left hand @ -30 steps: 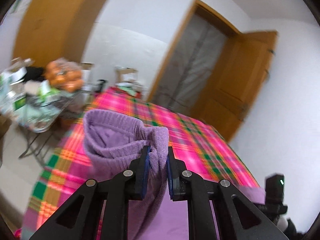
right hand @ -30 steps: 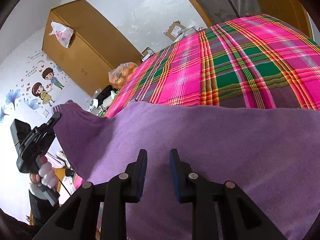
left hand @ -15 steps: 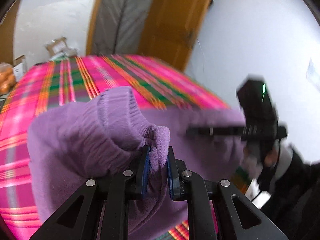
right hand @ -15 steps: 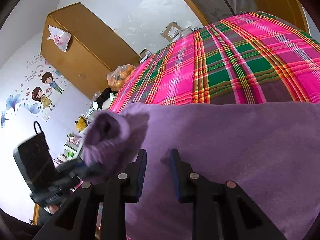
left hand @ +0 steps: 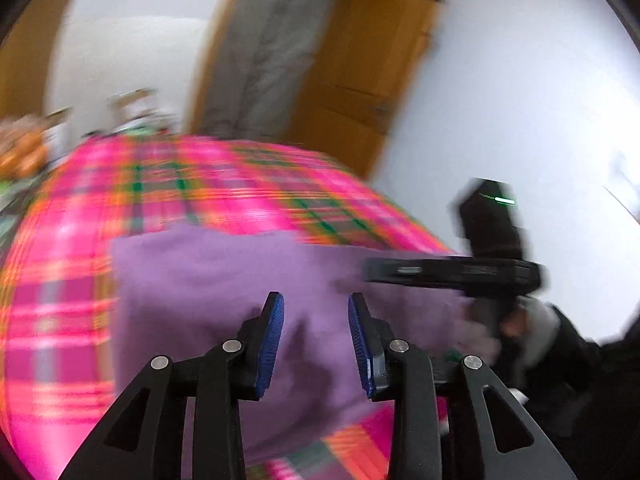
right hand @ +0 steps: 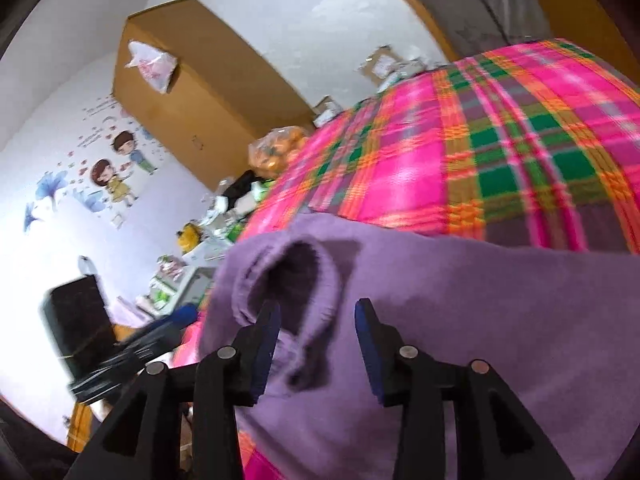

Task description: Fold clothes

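Lying flat on a pink plaid bed (right hand: 500, 152), a purple sweater (left hand: 208, 280) sits below both grippers, left (left hand: 315, 336) and right (right hand: 316, 340), jaws opening, gripping nothing. No readable writing; blurred wall stickers (right hand: 108, 172).

A purple sweater (right hand: 460, 320) of soft, matt knitted cloth is being shown, its ribbed cuff (right hand: 288, 276) looking fuzzy and slightly rough. It is being carried by a bedcover (right hand: 500, 140) of woven checked cloth, matt, in pink, green and orange. The left gripper (left hand: 316, 320) and right gripper (right hand: 316, 326) are being seen as matt black plastic with shiny metal rivets; their blue pads (left hand: 274, 336) are looking ridged and rubbery. A door (left hand: 360, 68) and a wardrobe (right hand: 192, 92) are being shown in smooth, slightly glossy wood. A bag (right hand: 152, 64) of thin, glossy plastic is being seen on the wardrobe.
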Demonstrator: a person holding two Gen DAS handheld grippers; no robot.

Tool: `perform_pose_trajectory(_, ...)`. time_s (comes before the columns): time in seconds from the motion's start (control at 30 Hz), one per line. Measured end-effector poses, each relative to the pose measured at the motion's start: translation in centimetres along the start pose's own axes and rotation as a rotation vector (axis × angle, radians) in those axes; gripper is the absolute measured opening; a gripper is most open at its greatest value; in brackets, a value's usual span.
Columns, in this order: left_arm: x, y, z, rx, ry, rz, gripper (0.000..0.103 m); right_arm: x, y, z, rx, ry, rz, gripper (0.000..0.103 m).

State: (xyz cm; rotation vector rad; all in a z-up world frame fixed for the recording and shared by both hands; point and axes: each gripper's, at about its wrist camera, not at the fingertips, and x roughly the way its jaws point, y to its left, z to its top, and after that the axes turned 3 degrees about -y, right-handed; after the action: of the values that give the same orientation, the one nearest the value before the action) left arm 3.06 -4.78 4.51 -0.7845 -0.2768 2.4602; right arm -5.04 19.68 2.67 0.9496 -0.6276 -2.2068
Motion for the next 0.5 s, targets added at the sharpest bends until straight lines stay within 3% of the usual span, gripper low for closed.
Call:
perform_pose_trajectory(0.17, -1.3, 3.5, -1.3, -0.117, -0.013, 0.171, 0.035, 3.7, 2.2, 1.2, -0.028, 0.075, 0.085, 0.047)
perform_pose_trajectory(0.27, -2.9, 4.2, -2.1, -0.138, -0.027, 0.221, 0.035, 6.1, 2.9, 1.5, -0.027, 0.129, 0.092, 0.047)
perform_pose_trajectory(0.4, -2.3, 4.6, -3.4, -0.147, 0.013, 0.252, 0.035, 8.7, 3.5, 1.7, -0.021, 0.185, 0.082, 0.047)
perform_pose_trajectory(0.47, -1.5, 4.6, -3.9, -0.151, 0.036, 0.258, 0.035, 9.2, 3.6, 1.8, -0.014, 0.191, 0.069, 0.012)
perform_pose_trajectory(0.5, -1.4, 4.8, -4.1, -0.158, 0.039, 0.257, 0.035, 8.9, 3.4, 2.0, 0.0, 0.172, 0.063, 0.008)
